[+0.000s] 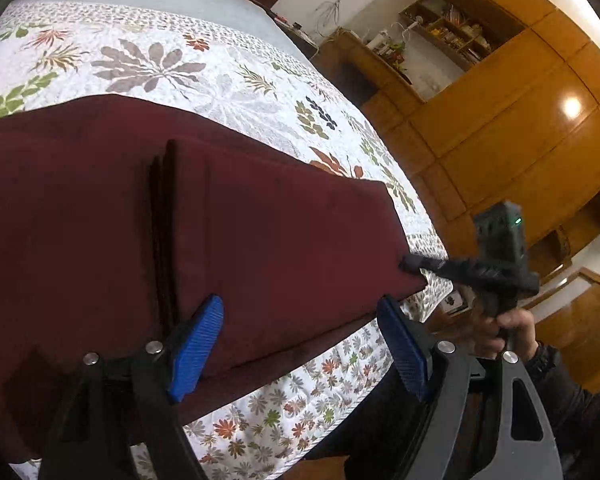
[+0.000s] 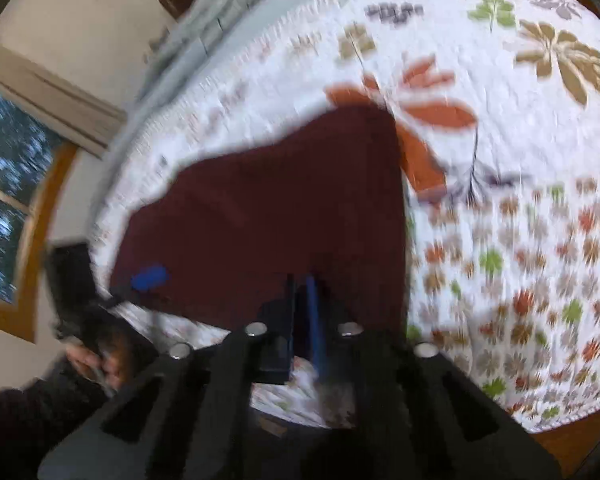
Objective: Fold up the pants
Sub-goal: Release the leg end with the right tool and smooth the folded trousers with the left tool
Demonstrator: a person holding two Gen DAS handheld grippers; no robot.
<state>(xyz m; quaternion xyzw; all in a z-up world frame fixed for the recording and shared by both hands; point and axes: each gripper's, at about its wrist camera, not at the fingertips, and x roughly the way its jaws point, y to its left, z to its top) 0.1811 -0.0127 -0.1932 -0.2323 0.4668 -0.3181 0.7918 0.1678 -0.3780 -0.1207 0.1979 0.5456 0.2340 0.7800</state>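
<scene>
Maroon pants lie under the wide-open left gripper; right gripper, nearly closed, nips their corner.

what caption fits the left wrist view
Open left gripper over folded maroon pants on a floral bedspread; right gripper at the corner.

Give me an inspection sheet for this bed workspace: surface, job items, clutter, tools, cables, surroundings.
Surface: floral quilt spread over the bed.
Job's things: maroon pants lying flat on the quilt, partly folded.
Clutter: nothing seen on the quilt.
Grippers: left tool open over the pants' near edge; right tool nearly closed at the pants' corner, grip unclear through blur.
Cables: thin wires on the far wall.
Surroundings: wooden cabinets, window.
</scene>
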